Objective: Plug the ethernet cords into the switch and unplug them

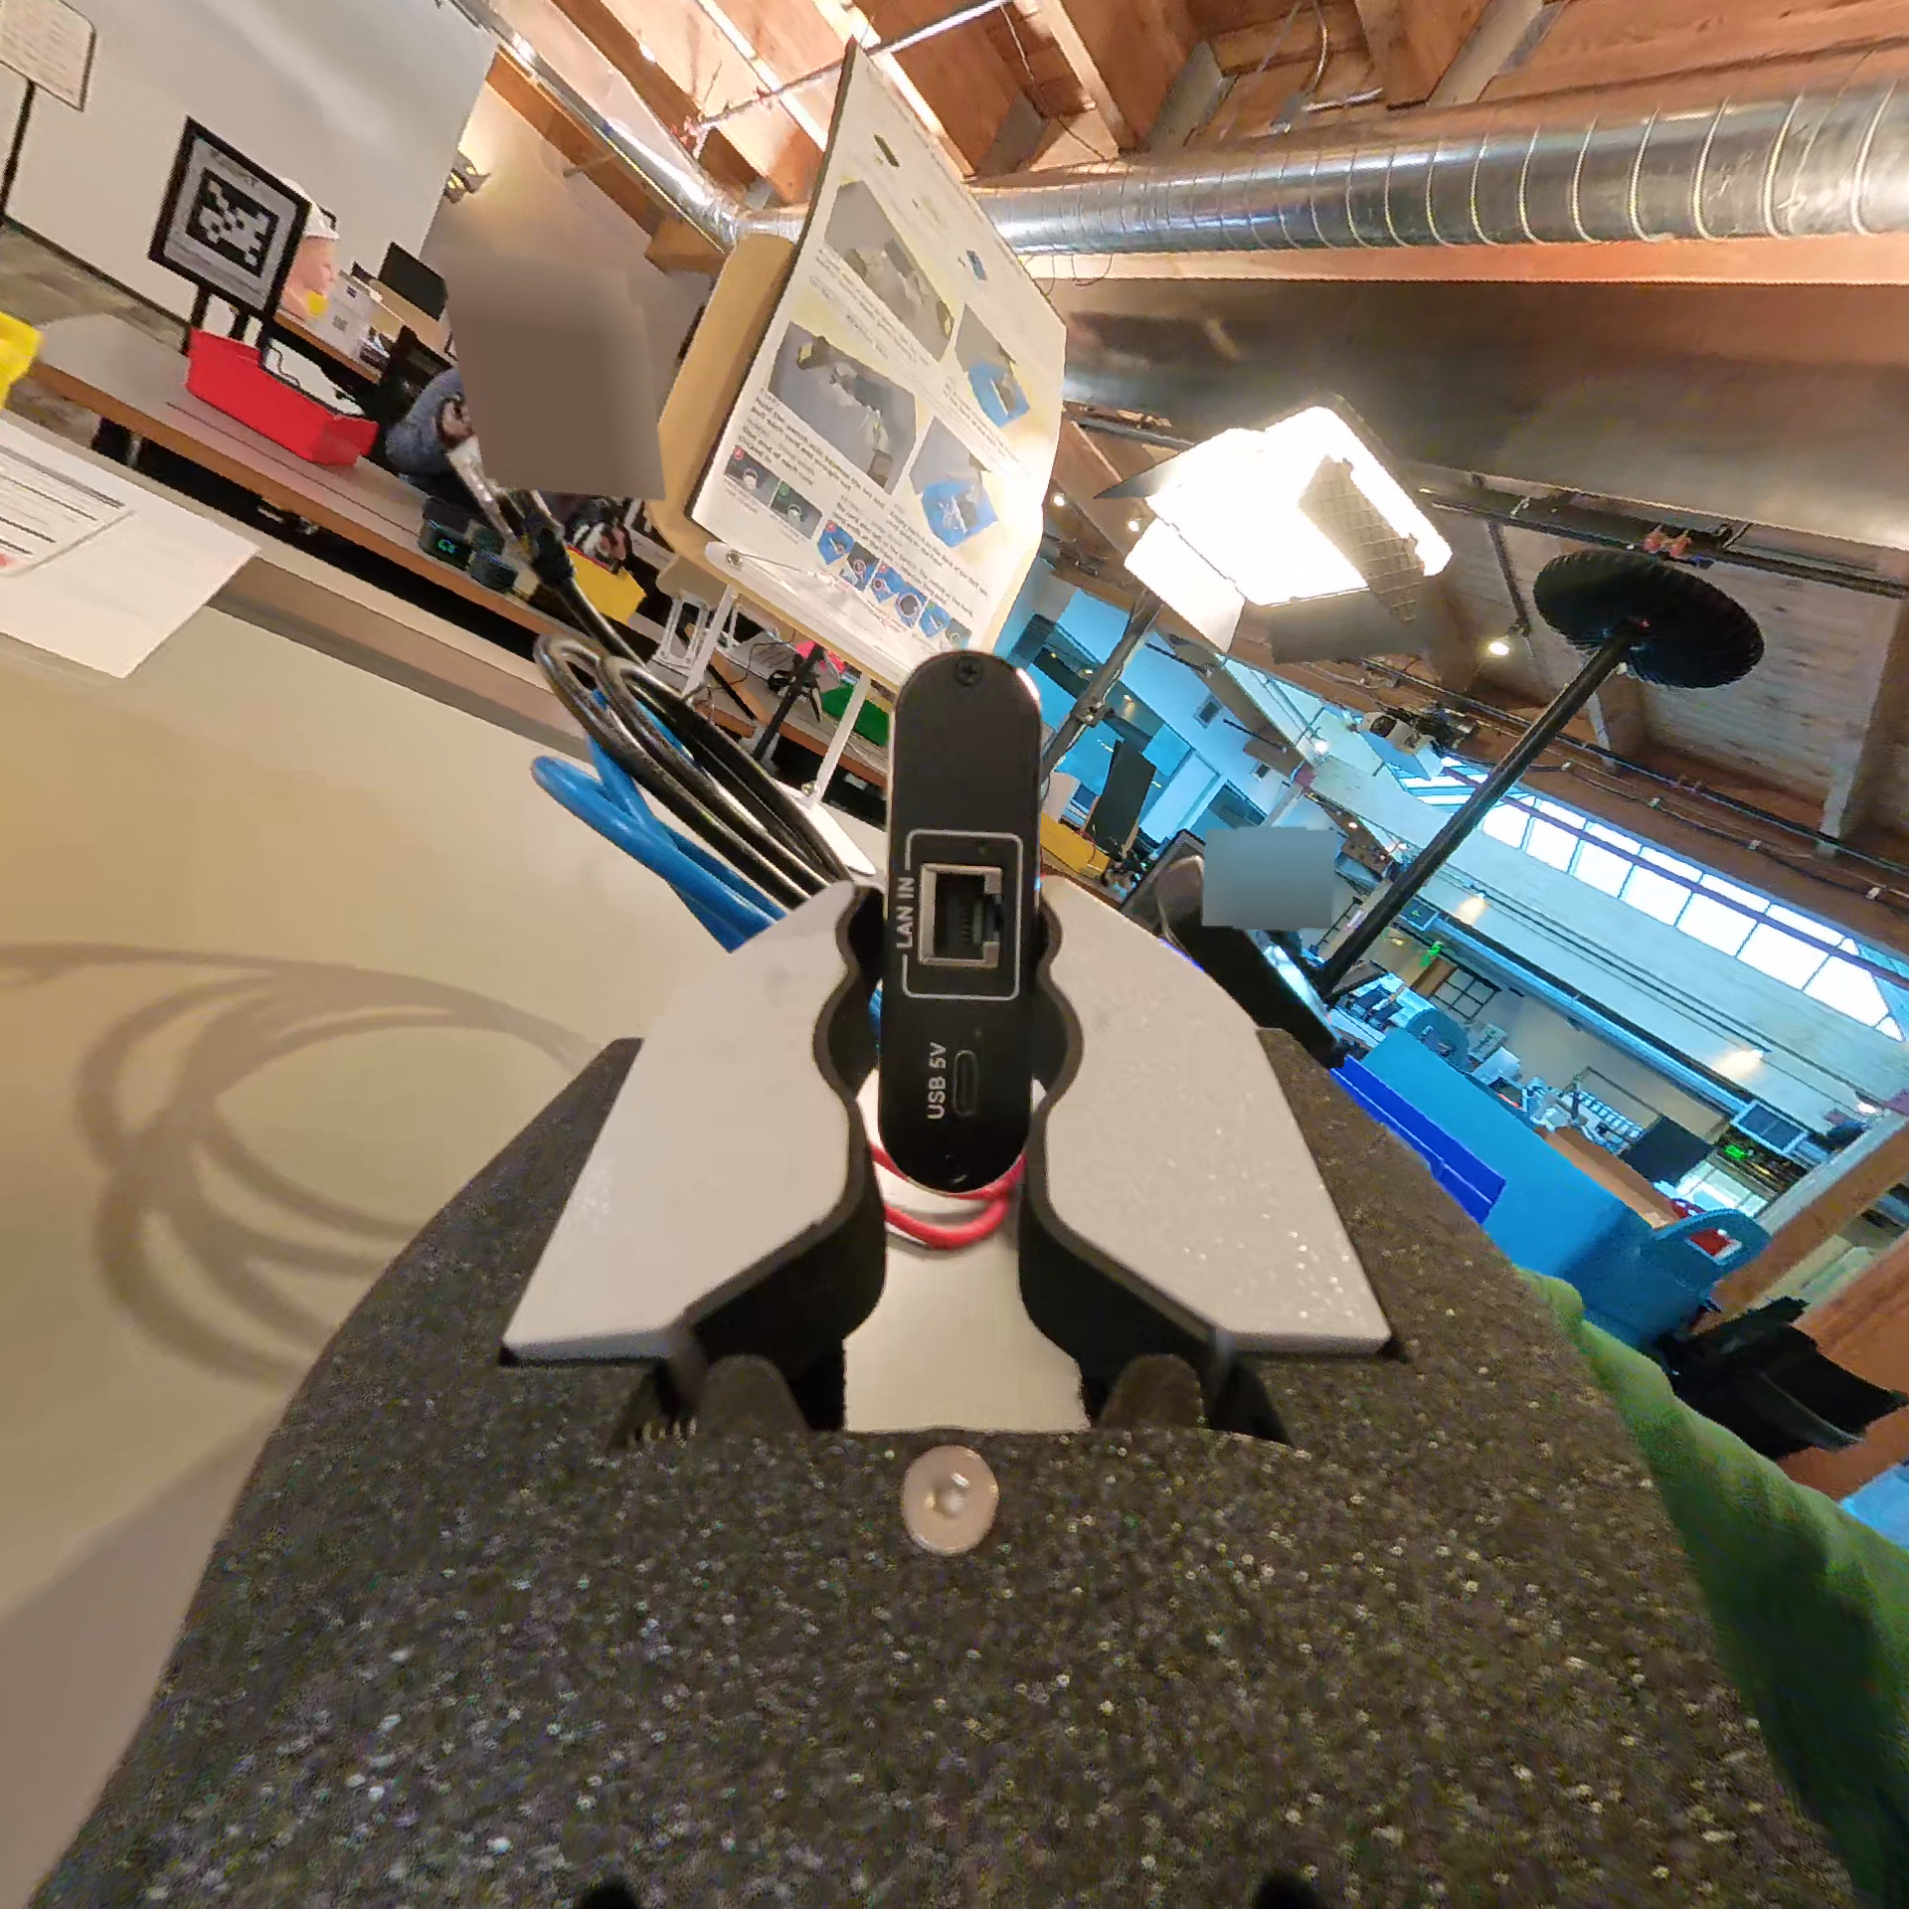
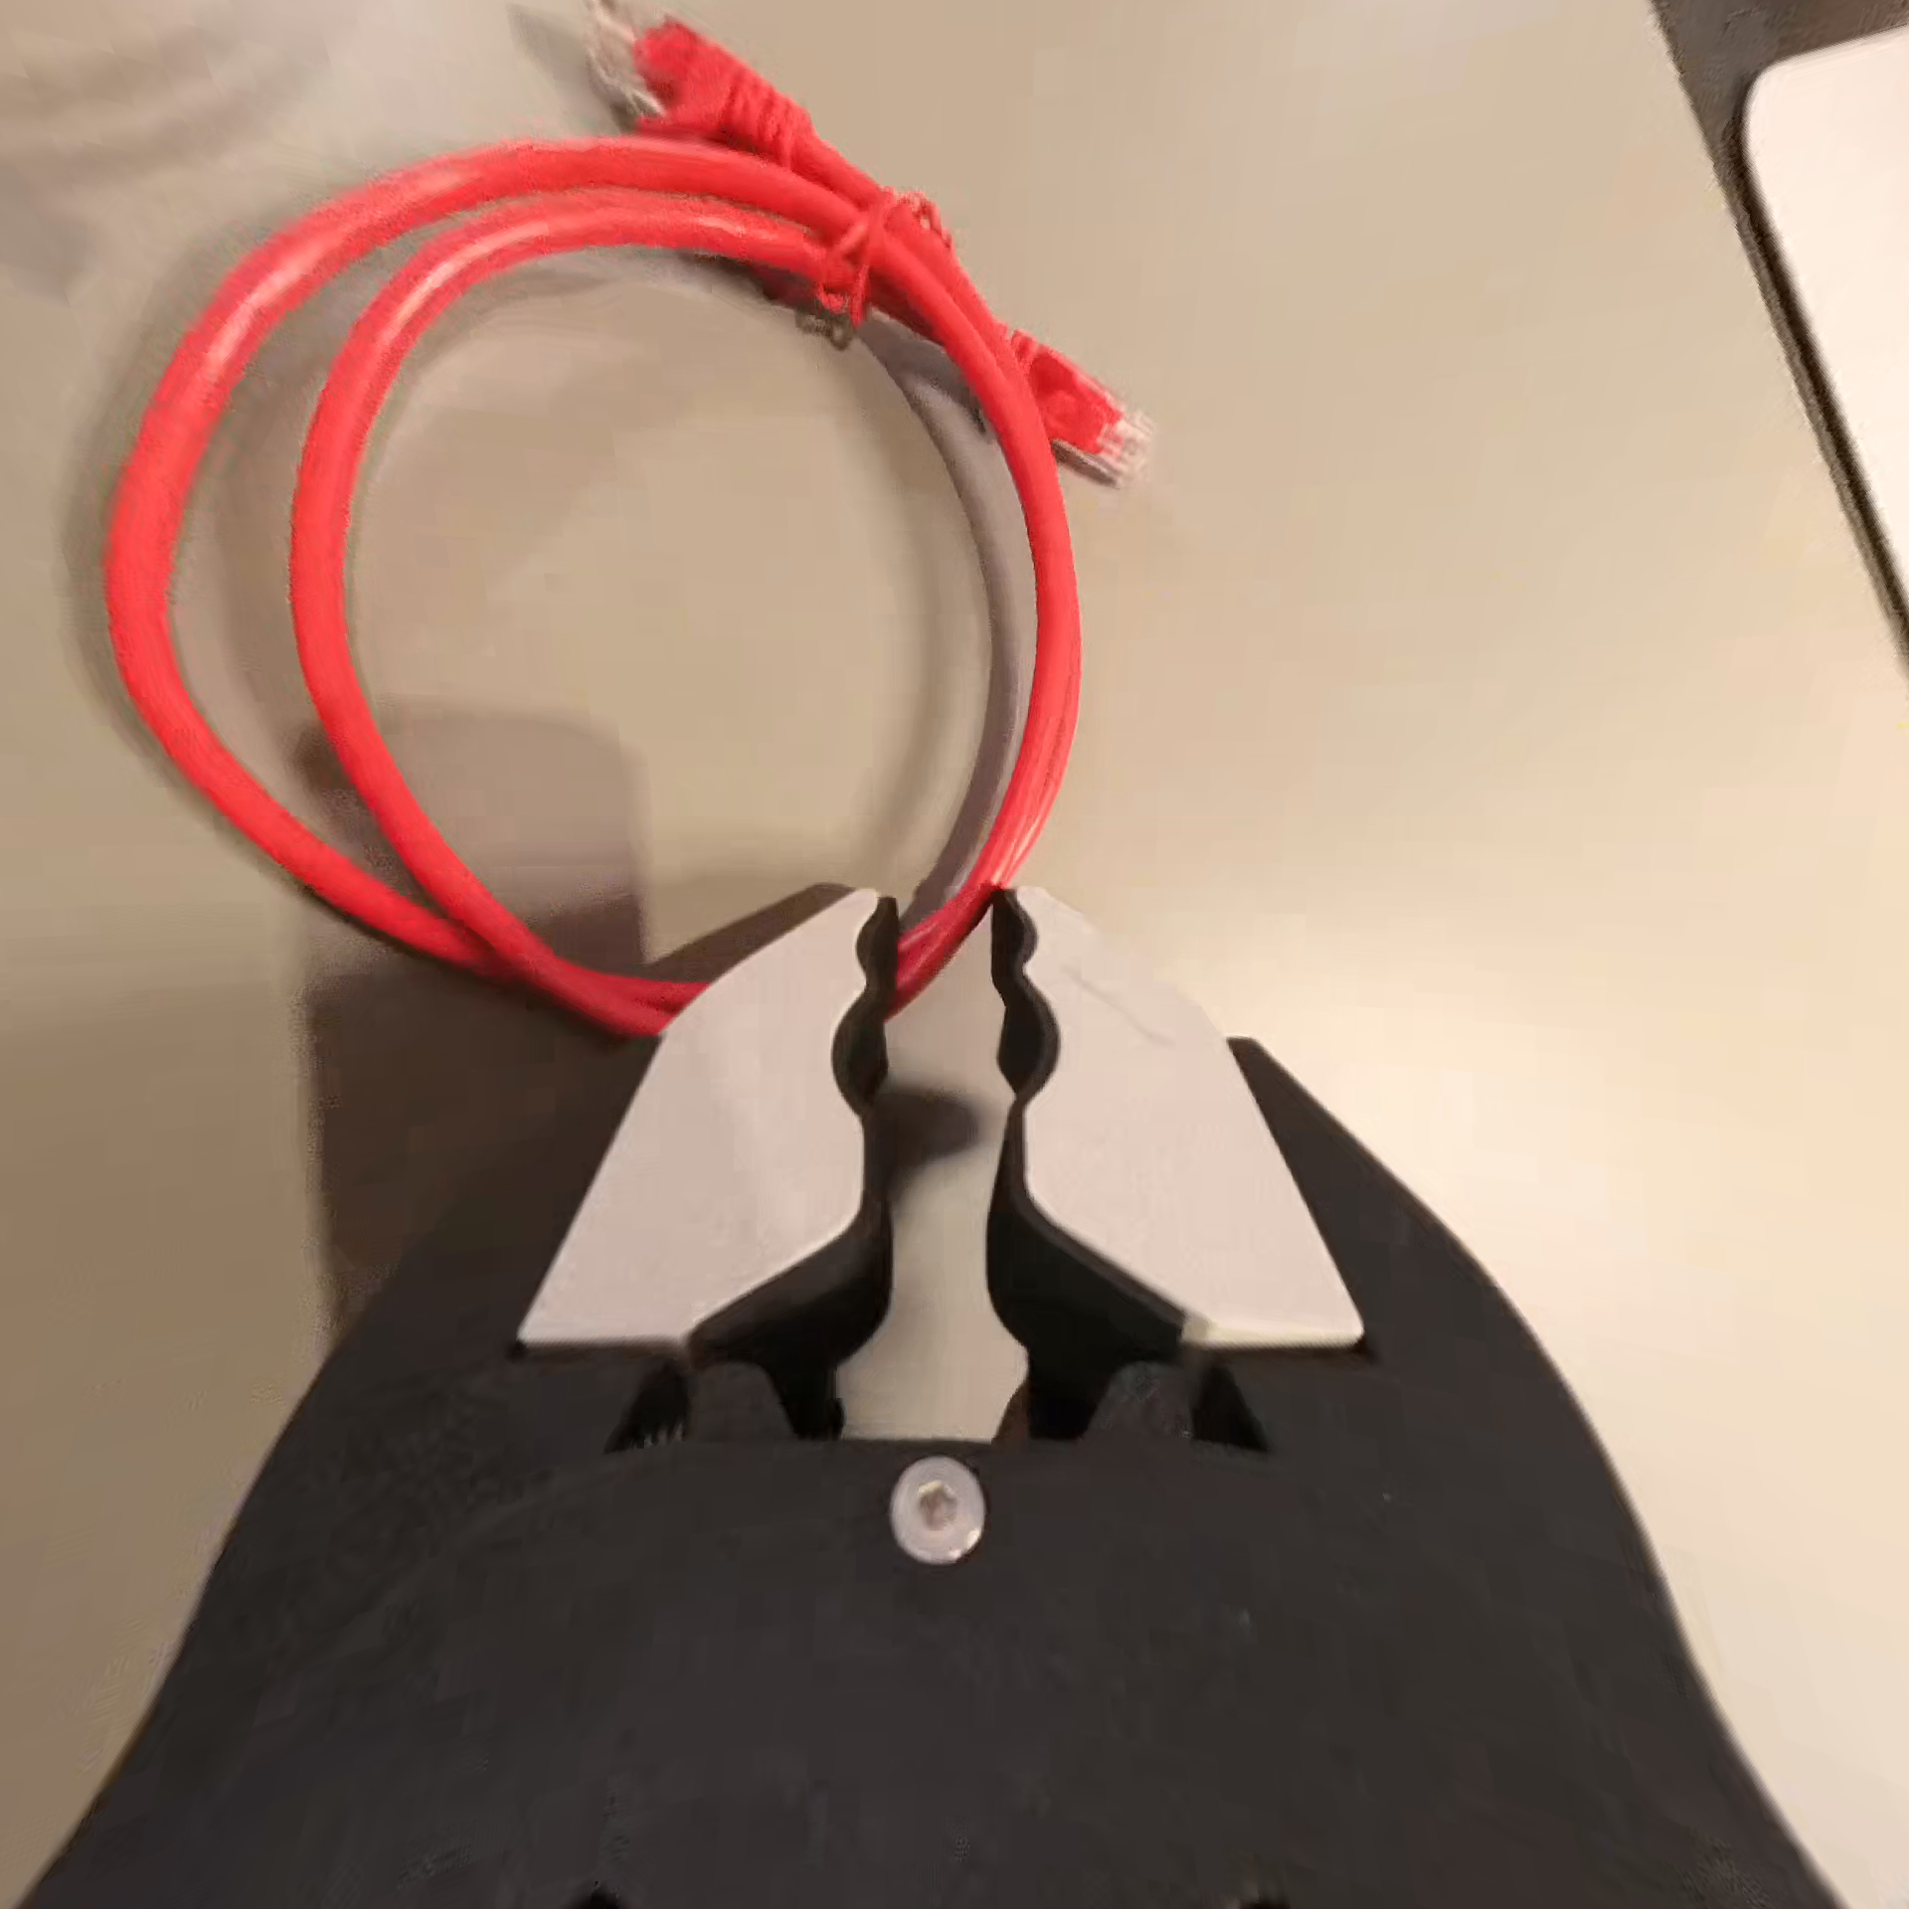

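Left wrist view: black cord (image 1: 661, 744), blue cord (image 1: 661, 837) behind switch (image 1: 963, 930).

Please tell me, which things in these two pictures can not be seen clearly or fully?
- Switch, left wrist view: only its end face shows; the sides sit between the left gripper jaws, the rest is behind.
- Red cord, right wrist view: its lowest loop runs under the right gripper; whether the jaws touch it is unclear. The far plug is blurred.
- Black cords and blue cords, left wrist view: partly hidden behind the gripper.
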A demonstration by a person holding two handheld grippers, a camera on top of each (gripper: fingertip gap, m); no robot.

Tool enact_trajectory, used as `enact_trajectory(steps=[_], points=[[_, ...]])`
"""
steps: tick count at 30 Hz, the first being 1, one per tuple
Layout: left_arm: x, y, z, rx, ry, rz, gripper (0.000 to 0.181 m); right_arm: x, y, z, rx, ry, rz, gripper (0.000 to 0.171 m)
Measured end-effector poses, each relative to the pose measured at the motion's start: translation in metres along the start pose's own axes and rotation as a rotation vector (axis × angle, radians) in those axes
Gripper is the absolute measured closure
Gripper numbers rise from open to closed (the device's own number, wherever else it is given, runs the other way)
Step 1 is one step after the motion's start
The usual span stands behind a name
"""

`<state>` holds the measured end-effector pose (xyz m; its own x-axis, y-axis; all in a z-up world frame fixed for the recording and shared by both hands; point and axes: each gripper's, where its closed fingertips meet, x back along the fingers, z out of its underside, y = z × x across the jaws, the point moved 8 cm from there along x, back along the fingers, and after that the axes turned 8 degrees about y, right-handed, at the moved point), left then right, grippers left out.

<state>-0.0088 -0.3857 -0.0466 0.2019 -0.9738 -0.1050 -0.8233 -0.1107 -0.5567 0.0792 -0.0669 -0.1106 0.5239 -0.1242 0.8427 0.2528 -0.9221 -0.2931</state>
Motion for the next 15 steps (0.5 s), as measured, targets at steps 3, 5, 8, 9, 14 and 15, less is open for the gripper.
enact_trajectory(steps=[3, 5, 8, 9, 14, 15], points=[[0.003, 0.005, -0.001, 0.022, 0.002, 0.006, 0.155, 0.014, -0.006, 0.021, 0.316, 0.042, -0.016, 0.156], [0.004, 0.007, -0.001, 0.034, 0.000, 0.003, 0.155, 0.022, -0.022, 0.041, 0.534, 0.122, 0.052, 0.158], [0.001, 0.004, 0.002, 0.033, 0.006, 0.004, 0.155, 0.035, -0.057, 0.062, 0.635, 0.303, 0.273, 0.142], [0.000, 0.002, 0.003, 0.032, 0.013, 0.008, 0.155, 0.041, -0.062, 0.064, 0.608, 0.311, 0.303, 0.139], [-0.011, -0.014, 0.013, 0.025, 0.050, 0.045, 0.155, 0.071, -0.047, 0.073, 0.289, 0.115, 0.268, 0.142], [-0.013, -0.017, 0.015, 0.026, 0.058, 0.055, 0.155, 0.075, -0.041, 0.081, 0.235, 0.077, 0.252, 0.143]])
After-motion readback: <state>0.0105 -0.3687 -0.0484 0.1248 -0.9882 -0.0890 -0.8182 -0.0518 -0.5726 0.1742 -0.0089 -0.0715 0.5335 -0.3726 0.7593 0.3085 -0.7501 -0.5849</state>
